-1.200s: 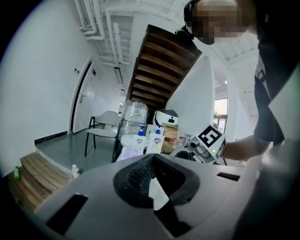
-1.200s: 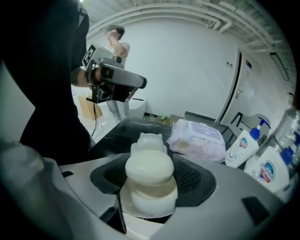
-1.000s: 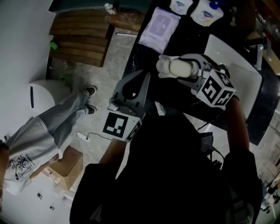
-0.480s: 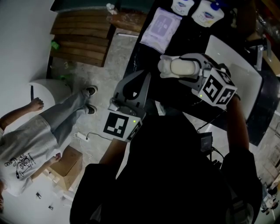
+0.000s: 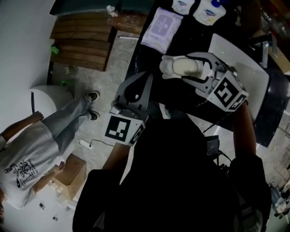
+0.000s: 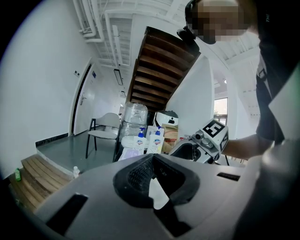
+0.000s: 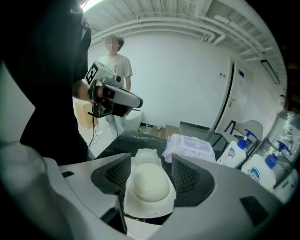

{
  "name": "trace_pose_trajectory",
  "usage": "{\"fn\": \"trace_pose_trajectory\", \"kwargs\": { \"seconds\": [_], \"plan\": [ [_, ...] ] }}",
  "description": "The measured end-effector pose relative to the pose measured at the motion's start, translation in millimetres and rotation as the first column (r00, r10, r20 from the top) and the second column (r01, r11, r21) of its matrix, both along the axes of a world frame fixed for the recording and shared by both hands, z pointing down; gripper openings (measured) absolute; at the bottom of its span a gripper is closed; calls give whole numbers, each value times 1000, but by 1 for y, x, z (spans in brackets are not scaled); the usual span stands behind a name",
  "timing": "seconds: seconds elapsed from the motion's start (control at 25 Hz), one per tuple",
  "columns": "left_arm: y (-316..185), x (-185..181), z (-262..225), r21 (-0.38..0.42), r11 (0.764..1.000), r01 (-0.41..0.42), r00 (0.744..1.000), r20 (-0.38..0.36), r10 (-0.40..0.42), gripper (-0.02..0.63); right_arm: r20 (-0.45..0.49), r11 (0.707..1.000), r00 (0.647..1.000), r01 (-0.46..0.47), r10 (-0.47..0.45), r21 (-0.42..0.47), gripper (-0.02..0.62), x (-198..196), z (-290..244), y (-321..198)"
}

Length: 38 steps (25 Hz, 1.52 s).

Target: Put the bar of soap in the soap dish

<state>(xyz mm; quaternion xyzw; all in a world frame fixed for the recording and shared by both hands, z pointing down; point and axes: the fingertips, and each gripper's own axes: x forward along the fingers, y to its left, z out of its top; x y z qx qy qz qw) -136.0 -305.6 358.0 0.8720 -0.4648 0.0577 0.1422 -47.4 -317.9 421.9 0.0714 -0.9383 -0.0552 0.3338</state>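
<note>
A pale oval bar of soap (image 7: 150,182) lies in a white soap dish (image 7: 145,156) with a small animal-shaped end. My right gripper (image 7: 149,161) is shut on that dish, its ribbed pads pressing both sides. In the head view the same soap (image 5: 186,67) and dish (image 5: 166,68) hang in the right gripper (image 5: 181,68) above the dark counter (image 5: 149,54). My left gripper (image 5: 139,81) is held lower left of it, over the counter's edge, jaws together with nothing between them. From its own view the left gripper (image 6: 151,158) points toward the right one.
A wipes pack (image 5: 161,23) and two pump bottles (image 5: 208,10) stand at the counter's far end. A white basin (image 5: 247,77) lies to the right. On the floor are wooden steps (image 5: 81,34), a cardboard box (image 5: 70,174) and a standing person (image 5: 36,149).
The right gripper with the dish and soap has drifted slightly up and left in the head view. The standing person has shifted. The left gripper has barely moved.
</note>
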Motion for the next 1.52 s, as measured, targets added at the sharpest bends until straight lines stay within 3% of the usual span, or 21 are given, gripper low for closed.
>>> {"fn": "trace_pose_trajectory", "kwargs": {
  "seconds": [0.64,0.92,1.16,1.36,1.52],
  "plan": [
    [0,10,-15,42,999,3,1000,19,-4,3,180,988,971,-154,156,-26,226,19,-31,4],
    [4,14,-18,46,999,10,999,36,-12,3,294,964,921,-267,254,5,41,30,-58,-4],
    [9,31,-32,92,996,17,999,42,-21,3,346,975,916,-220,202,14,31,37,-79,18],
    [18,43,-45,124,992,38,998,41,-43,3,462,969,858,-245,226,-19,31,50,-108,33],
    [28,47,-48,128,991,38,998,47,-45,3,460,961,858,-274,230,30,32,58,-118,41]
  ]
}}
